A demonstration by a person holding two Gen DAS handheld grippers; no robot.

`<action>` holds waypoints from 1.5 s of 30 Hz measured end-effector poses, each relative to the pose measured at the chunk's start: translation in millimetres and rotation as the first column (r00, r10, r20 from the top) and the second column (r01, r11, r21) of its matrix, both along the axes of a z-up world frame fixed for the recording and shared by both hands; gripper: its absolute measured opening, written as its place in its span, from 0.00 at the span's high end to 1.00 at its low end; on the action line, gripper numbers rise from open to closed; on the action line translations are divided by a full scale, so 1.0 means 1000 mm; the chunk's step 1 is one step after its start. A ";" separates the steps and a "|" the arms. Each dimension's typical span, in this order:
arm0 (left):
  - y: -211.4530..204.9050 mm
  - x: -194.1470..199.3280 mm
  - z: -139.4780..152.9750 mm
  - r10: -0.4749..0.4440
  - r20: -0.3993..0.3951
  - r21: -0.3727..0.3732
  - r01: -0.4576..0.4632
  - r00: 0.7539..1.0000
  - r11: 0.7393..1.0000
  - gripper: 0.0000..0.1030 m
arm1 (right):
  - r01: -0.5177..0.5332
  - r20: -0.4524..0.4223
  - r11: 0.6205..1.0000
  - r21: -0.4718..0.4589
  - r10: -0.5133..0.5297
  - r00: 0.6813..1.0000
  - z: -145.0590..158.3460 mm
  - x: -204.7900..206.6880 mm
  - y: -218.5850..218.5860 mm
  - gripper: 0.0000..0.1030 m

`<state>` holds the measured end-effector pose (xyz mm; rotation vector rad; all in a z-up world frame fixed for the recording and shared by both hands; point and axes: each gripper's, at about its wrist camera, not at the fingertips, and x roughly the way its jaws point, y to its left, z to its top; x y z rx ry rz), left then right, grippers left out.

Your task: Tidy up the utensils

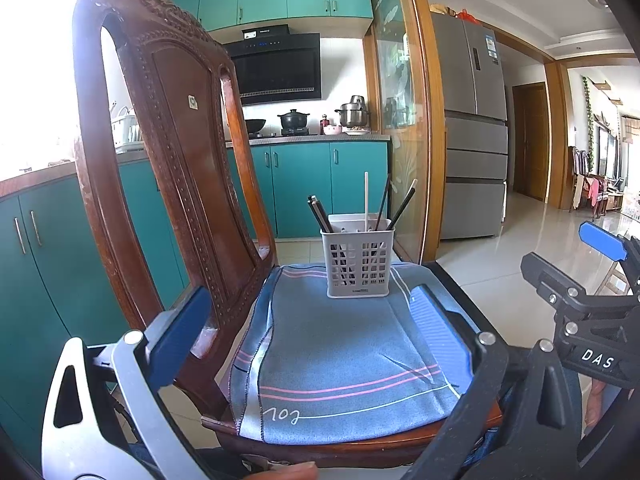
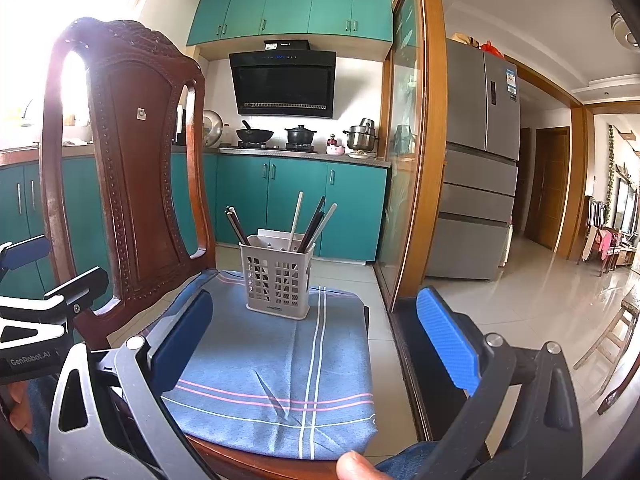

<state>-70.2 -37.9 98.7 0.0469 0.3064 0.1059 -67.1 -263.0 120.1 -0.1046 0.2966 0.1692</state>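
A grey slotted utensil holder (image 1: 358, 261) stands upright on a blue striped cloth (image 1: 340, 360) on a wooden chair seat. Several chopsticks (image 1: 384, 202), dark and white, stand in it. The holder also shows in the right wrist view (image 2: 277, 280) with its chopsticks (image 2: 296, 216). My left gripper (image 1: 312, 324) is open and empty, low over the near half of the cloth. My right gripper (image 2: 316, 332) is open and empty, also short of the holder. The right gripper shows at the right edge of the left wrist view (image 1: 592, 304).
The chair's tall carved backrest (image 1: 168, 140) rises at the left of the seat. Teal kitchen cabinets (image 1: 304, 184) and a stove with pots lie behind. A glass sliding door with a wooden frame (image 2: 408, 160) and a grey fridge (image 2: 480, 160) stand to the right.
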 end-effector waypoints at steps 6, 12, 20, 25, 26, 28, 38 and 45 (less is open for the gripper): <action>-0.001 -0.001 0.000 0.000 0.000 0.000 0.000 1.000 1.000 0.04 | -0.003 0.000 1.000 0.003 0.003 1.000 0.000 0.000 -0.001 0.03; 0.000 -0.001 0.000 0.000 0.001 0.002 0.000 1.000 1.000 0.04 | -0.001 -0.001 1.000 0.001 0.001 1.000 0.000 0.000 0.000 0.03; 0.000 0.000 0.000 -0.004 0.002 0.000 0.004 1.000 1.000 0.04 | -0.003 -0.002 1.000 -0.001 0.003 1.000 0.000 0.001 0.000 0.03; 0.000 0.000 0.000 -0.006 0.002 0.001 0.006 1.000 1.000 0.04 | -0.007 -0.003 1.000 -0.002 0.007 1.000 0.000 0.000 -0.002 0.03; 0.000 0.000 0.000 -0.006 0.001 0.002 0.006 1.000 1.000 0.03 | -0.007 -0.003 1.000 -0.002 0.007 1.000 0.000 0.000 -0.002 0.03; -0.001 0.001 -0.001 -0.006 -0.001 0.004 0.006 1.000 1.000 0.03 | -0.006 -0.003 1.000 -0.003 0.006 1.000 0.000 0.000 -0.002 0.03; 0.007 0.008 -0.005 -0.002 -0.015 -0.024 0.002 1.000 1.000 0.04 | -0.009 -0.023 1.000 -0.009 0.009 1.000 -0.006 0.007 -0.012 0.03; 0.009 0.028 -0.020 -0.016 -0.075 -0.047 0.012 0.997 0.999 0.03 | -0.001 -0.080 1.000 -0.010 0.001 0.997 -0.020 0.026 -0.015 0.03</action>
